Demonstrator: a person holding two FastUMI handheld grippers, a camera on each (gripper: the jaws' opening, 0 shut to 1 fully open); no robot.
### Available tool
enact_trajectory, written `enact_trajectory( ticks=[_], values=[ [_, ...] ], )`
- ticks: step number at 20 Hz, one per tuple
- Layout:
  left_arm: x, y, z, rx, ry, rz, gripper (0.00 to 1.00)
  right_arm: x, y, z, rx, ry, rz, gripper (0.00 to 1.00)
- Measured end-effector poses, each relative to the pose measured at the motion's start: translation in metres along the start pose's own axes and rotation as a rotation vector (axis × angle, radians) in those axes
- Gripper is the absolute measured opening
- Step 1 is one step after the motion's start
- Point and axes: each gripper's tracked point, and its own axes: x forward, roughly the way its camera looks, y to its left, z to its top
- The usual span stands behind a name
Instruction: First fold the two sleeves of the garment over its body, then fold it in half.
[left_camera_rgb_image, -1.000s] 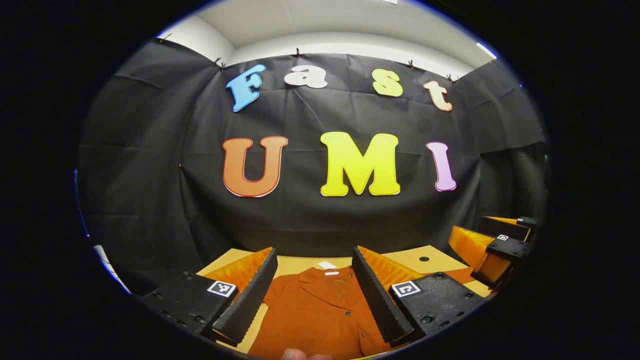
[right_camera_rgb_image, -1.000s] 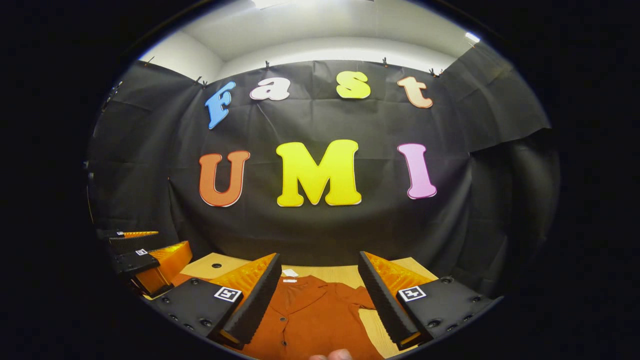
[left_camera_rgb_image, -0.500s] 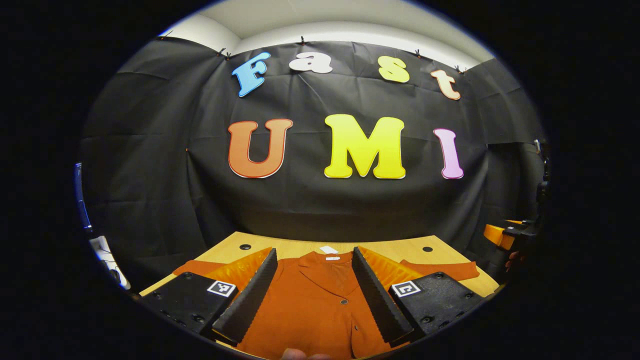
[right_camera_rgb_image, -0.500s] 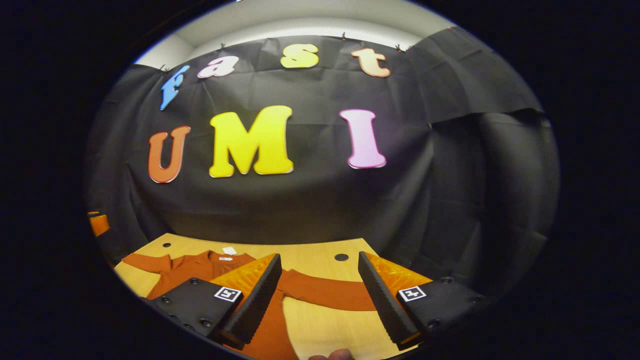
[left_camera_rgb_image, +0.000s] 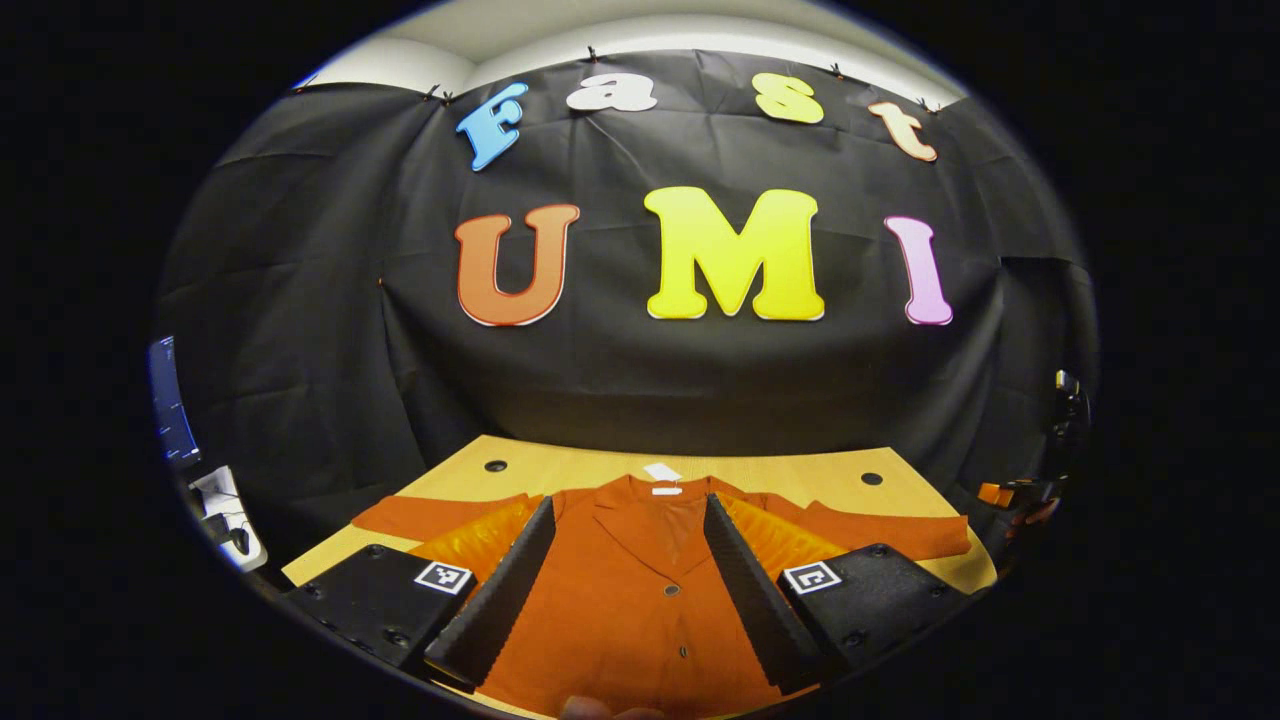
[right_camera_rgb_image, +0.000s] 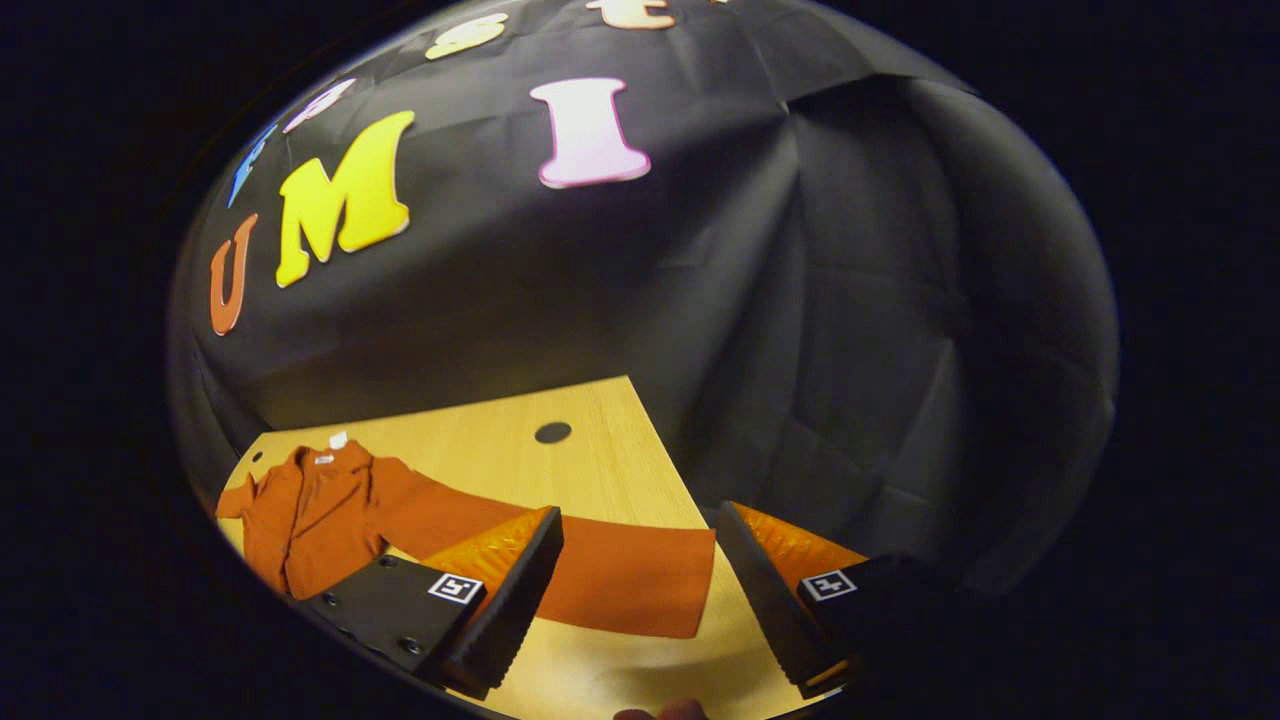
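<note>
Shirt: rust-orange, buttoned down the front, lying flat and face up on the table, collar toward the black cloth wall, a small white tag at the neck. Both sleeves are spread straight out from the body, neither folded over it. Left sleeve: reaches out flat from the shirt's shoulder toward the table's side edge. Right sleeve: a long flat band running away from the shirt body across the bare wood, its cuff end squared off. Table: pale wood, with a round dark hole beyond the right sleeve and two more holes seen past the shirt's shoulders in the left gripper view. Left gripper: above the shirt's chest, claw spread wide, the collar and button row showing between its fingers, holding nothing. Right gripper: out over the right sleeve near the cuff, claw spread wide, the sleeve passing across the gap between its fingers, holding nothing; whether the fingers touch the cloth cannot be told. A fingertip of the person shows at the bottom edge of the right gripper view.
</note>
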Motion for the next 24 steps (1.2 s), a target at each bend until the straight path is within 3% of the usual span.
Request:
enact_trajectory(
  ticks=[3, 7, 13, 14, 16, 17, 19, 21, 22, 24],
  values=[
    [0.001, -0.003, -0.004, 0.003, 0.040, 0.018, 0.97, -0.001, 0.000, 0.004, -0.038, 0.100, 0.008, 0.99],
    [-0.001, 0.001, -0.002, 0.035, 0.050, 0.053, 0.97, -0.007, 0.003, 0.021, 0.089, 0.147, 0.065, 0.99],
    [0.009, -0.002, 0.007, 0.073, 0.046, 0.059, 0.97, -0.004, -0.001, 0.007, 0.168, 0.222, 0.077, 0.97],
    [0.010, -0.004, 0.006, 0.076, 0.053, 0.054, 0.91, -0.005, -0.001, 0.006, 0.170, 0.260, 0.091, 0.96],
    [0.013, -0.008, 0.004, 0.073, 0.061, 0.041, 0.99, -0.004, -0.005, 0.013, 0.174, 0.273, 0.100, 0.90],
    [0.014, -0.011, 0.004, 0.065, 0.060, 0.027, 0.99, 0.000, -0.007, 0.020, 0.171, 0.268, 0.098, 0.93],
    [0.015, -0.016, 0.005, 0.046, 0.052, 0.005, 0.99, 0.000, -0.013, 0.036, 0.169, 0.266, 0.076, 0.86],
    [0.015, -0.017, 0.005, 0.051, 0.049, -0.003, 0.99, -0.012, -0.039, 0.056, 0.135, 0.264, 0.035, 0.69],
    [0.014, -0.015, 0.006, 0.054, 0.044, -0.002, 1.00, -0.014, -0.036, 0.031, 0.092, 0.252, 0.006, 0.52],
    [0.014, -0.011, 0.005, 0.052, 0.039, 0.002, 0.99, -0.023, -0.047, 0.036, 0.065, 0.237, -0.018, 0.21]
  ],
)
